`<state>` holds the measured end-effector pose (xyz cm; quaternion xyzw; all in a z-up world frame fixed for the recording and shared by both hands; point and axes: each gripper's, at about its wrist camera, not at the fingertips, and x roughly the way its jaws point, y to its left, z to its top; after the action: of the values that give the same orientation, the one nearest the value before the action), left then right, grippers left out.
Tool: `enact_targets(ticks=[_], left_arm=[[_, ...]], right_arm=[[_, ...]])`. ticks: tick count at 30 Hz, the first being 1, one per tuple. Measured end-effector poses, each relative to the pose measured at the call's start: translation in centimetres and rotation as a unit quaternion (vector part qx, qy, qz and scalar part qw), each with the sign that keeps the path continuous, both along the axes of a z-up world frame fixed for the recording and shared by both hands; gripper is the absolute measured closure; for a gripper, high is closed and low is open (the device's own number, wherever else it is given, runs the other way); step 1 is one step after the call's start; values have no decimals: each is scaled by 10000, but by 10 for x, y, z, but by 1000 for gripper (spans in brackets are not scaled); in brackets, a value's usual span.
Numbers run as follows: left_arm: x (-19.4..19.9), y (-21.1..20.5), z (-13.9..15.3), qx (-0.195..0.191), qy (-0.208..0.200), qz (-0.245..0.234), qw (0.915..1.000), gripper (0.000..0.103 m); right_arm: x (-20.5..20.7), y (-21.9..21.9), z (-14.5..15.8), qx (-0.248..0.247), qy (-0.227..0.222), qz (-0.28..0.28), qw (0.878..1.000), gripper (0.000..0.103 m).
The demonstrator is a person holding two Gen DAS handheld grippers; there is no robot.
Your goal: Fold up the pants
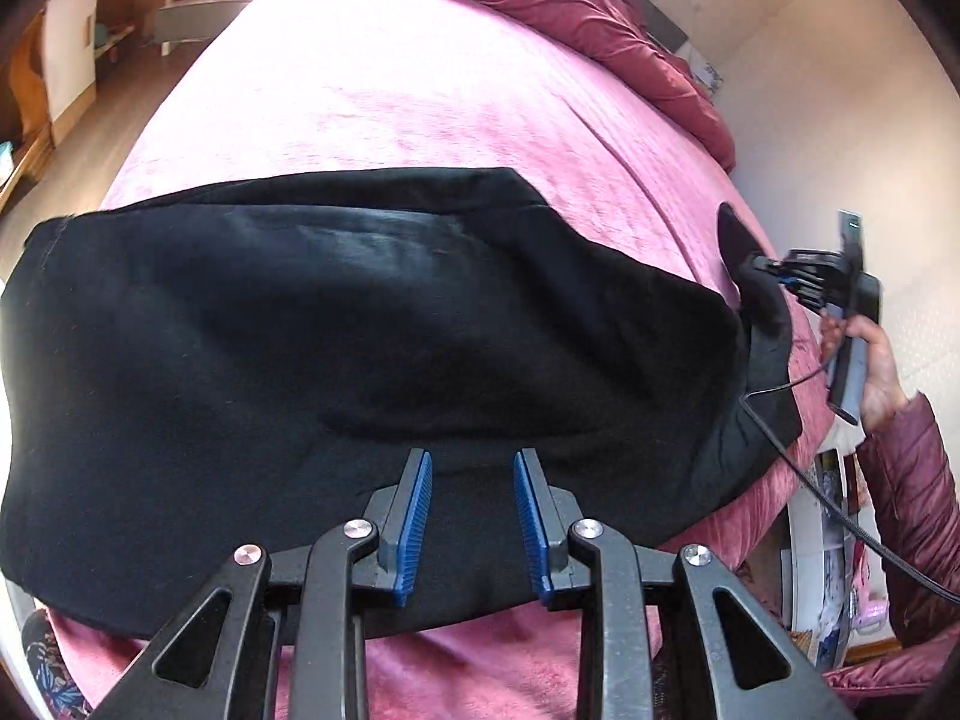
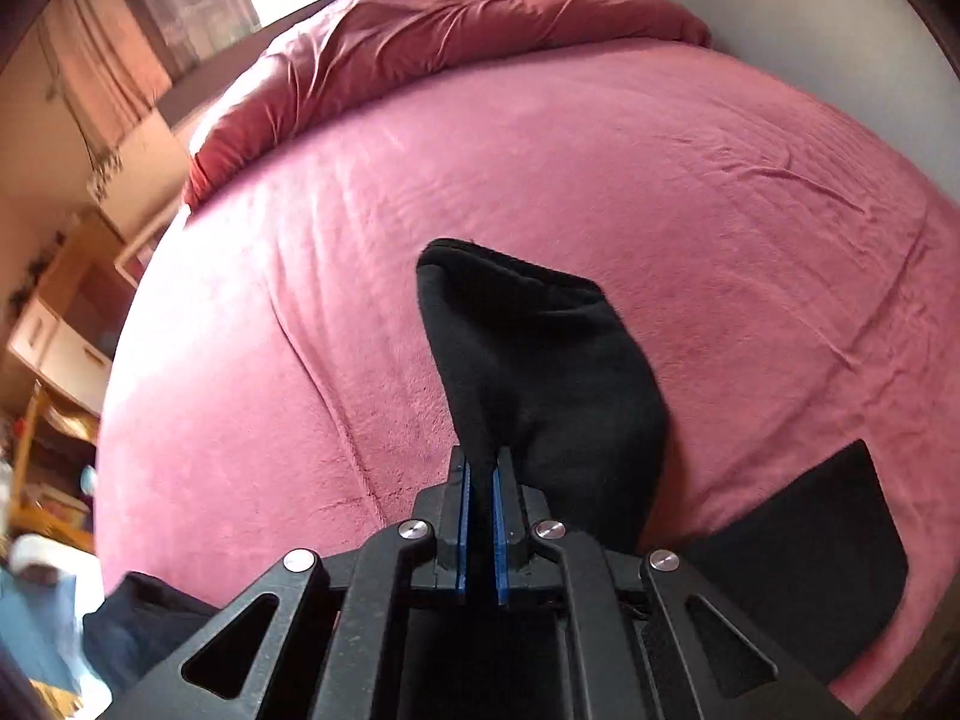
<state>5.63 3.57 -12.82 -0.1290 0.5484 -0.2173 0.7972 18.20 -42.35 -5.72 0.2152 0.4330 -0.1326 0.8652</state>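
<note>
Lying spread across the near part of the bed [image 1: 420,90], the black pants [image 1: 360,330] cover a wide stretch of the pink bedspread [image 1: 390,120], w/ one end running off toward the left edge of the left wrist view and the other end toward the right, where it drapes near the bed's side.

Left tongs [image 1: 472,519] hover over the near edge of the pants, jaws partly apart, blue ribbed pads [image 1: 417,516] facing each other w/ only flat black cloth seen below the gap; nothing pinched btwn them.

Right tongs [image 2: 480,531] are clamped narrow on a bunched piece of the pants [image 2: 540,372]; the cloth comes out from btwn the blue pads and stands up ahead of them, lifted off the bedspread. In the left wrist view the same tongs [image 1: 762,267] show at the far right, gripping that raised black end, held by a hand [image 1: 870,372] in a quilted maroon sleeve [image 1: 912,510]. A black cable [image 1: 810,468] trails from that unit down across the bed's edge.

Another flat black part of the pants [image 2: 828,546] lies on the bedspread to the right of the right tongs. A crumpled red duvet [image 2: 420,42] sits piled at the far end of the bed.
</note>
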Motion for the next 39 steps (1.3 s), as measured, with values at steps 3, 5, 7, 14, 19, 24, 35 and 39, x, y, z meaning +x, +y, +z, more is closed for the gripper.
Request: enact_targets(ticks=[3, 5, 7, 14, 19, 24, 35, 39], left_arm=[[1, -12, 0, -30, -14, -154, 9999, 74], [1, -22, 0, -30, -22, -262, 9996, 74], [-1, -32, 0, -10, -23, -397, 9992, 74], [-2, -62, 4, 142, -49, -747, 9971, 74], [1, -71, 3, 269, 14, -791, 9965, 74], [2, -75, -1, 278, 137, -680, 9972, 74], [-1, -81, -12, 331, 185, -775, 9963, 74], [-1, -83, -12, 367, 127, -835, 9958, 74]], right_arm=[[-59, -33, 21, 530, -624, -431, 9957, 97], [-98, -52, 22, 762, -833, -713, 9910, 97], [-132, -67, 13, 916, -930, -1007, 9863, 97], [-212, -105, -65, 1556, -622, -1848, 9684, 97], [-223, -114, -123, 1870, -483, -1951, 9616, 95], [-234, -132, -122, 2004, -743, -2104, 9540, 58], [-224, -166, -91, 1606, -554, -2465, 9541, 96], [-233, -165, -87, 1330, -286, -2328, 9630, 97]])
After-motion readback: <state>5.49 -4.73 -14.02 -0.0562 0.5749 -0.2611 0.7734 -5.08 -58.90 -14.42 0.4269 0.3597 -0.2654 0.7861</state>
